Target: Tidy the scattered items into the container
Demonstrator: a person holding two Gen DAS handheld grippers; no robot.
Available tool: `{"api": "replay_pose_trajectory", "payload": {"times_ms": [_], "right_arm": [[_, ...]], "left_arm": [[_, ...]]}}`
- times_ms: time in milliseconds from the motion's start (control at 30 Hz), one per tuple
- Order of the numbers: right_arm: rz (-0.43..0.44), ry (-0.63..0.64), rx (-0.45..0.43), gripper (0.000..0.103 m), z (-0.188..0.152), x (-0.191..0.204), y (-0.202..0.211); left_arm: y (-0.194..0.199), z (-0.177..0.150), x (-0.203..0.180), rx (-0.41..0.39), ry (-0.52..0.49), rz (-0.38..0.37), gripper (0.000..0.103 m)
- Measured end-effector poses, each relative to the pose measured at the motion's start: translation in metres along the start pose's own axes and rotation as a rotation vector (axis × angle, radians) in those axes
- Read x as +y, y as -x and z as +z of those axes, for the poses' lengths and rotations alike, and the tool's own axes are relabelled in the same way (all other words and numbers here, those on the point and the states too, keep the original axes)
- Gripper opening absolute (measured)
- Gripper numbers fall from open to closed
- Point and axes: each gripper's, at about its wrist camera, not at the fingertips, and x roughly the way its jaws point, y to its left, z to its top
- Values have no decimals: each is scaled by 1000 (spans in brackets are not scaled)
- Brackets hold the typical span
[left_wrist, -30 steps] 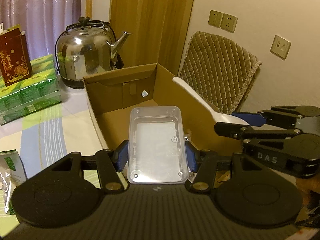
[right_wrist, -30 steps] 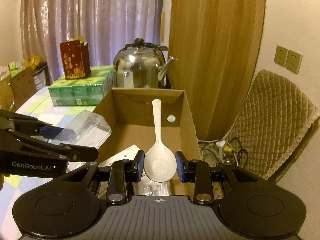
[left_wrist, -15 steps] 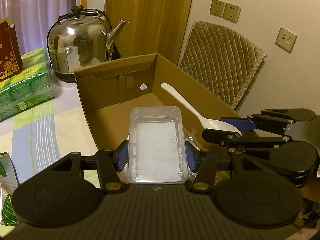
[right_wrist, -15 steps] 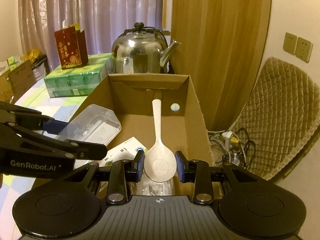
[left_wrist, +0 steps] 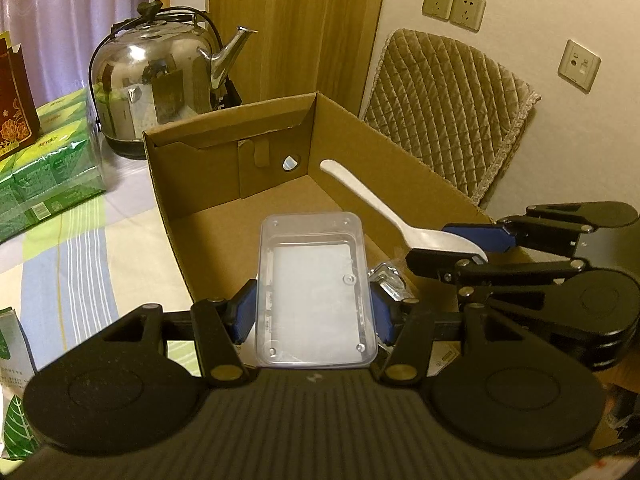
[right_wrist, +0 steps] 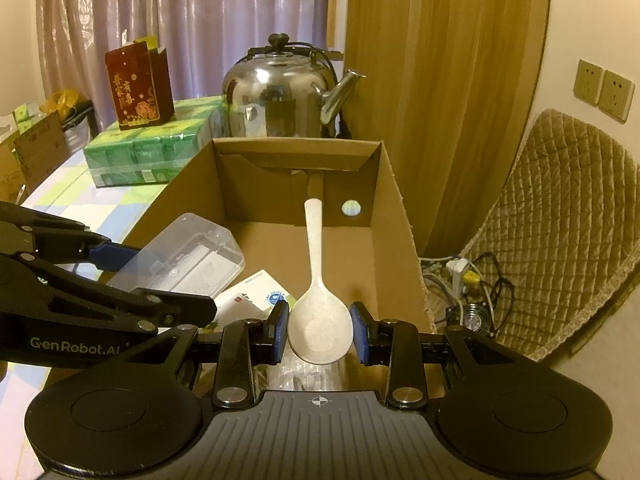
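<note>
A clear plastic box (left_wrist: 314, 288) is clamped between the blue pads of my left gripper (left_wrist: 314, 314), held over the near end of the open cardboard box (left_wrist: 224, 146). My right gripper (right_wrist: 320, 330) is shut on the bowl of a white speckled rice spoon (right_wrist: 318, 280), whose handle points into the cardboard box (right_wrist: 384, 216). In the left wrist view the right gripper (left_wrist: 460, 248) holds the spoon (left_wrist: 368, 200) along the box's right wall. The left gripper (right_wrist: 120, 276) with the clear box (right_wrist: 184, 258) shows at the left in the right wrist view.
A white leaflet (right_wrist: 256, 294) and a shiny wrapper (left_wrist: 390, 280) lie in the cardboard box. A steel kettle (left_wrist: 160, 84) stands behind it, with green tissue packs (left_wrist: 44, 168) and a red carton (right_wrist: 138, 84) to the left. A quilted chair (left_wrist: 444, 108) is at the right.
Both grippers have moved forward and lower over the cardboard box, carrying the clear box and the spoon further in. Their holds are unchanged.
</note>
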Motion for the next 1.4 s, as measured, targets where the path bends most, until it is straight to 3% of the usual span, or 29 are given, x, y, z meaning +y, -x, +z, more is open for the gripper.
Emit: {"api": "replay_pose_trajectory", "payload": {"times_ms": [733, 1400], "right_arm": [[6, -26, 4, 30, 3, -5, -2], [39, 12, 66, 30, 15, 13, -16]], "left_arm": [[-5, -3, 1, 2, -17, 21, 53], [28, 4, 23, -93, 24, 54, 58]]}}
